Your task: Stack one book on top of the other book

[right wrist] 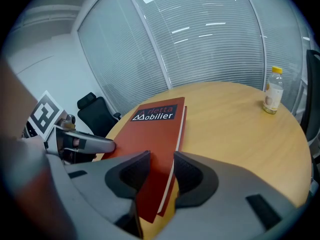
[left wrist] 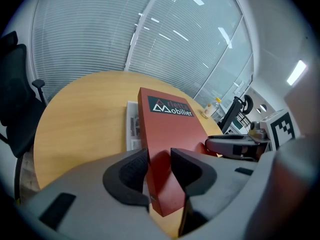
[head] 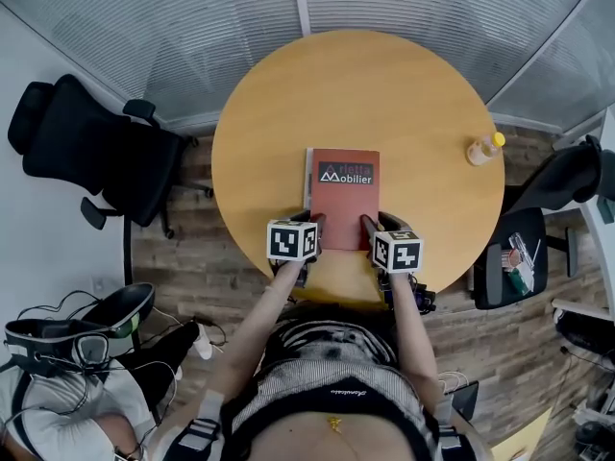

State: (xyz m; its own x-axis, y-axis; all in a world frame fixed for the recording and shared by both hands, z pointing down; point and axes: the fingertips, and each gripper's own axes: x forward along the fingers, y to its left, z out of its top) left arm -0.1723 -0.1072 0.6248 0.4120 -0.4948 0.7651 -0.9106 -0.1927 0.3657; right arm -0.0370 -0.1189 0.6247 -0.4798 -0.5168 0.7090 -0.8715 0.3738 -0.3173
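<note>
The left tool [left wrist: 159, 166] and the right tool [right wrist: 161, 171] are each clamped on one near corner of the same book. Over the round wooden surface [head: 384, 94], this red book [head: 344, 195] covers a paler book [left wrist: 133, 126], of which only the left edge shows. A small bottle [head: 483, 149] stands well to the right.

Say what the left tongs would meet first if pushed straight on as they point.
The left tongs grip the red book, so it comes first; behind it probably the table, depth unclear.
</note>
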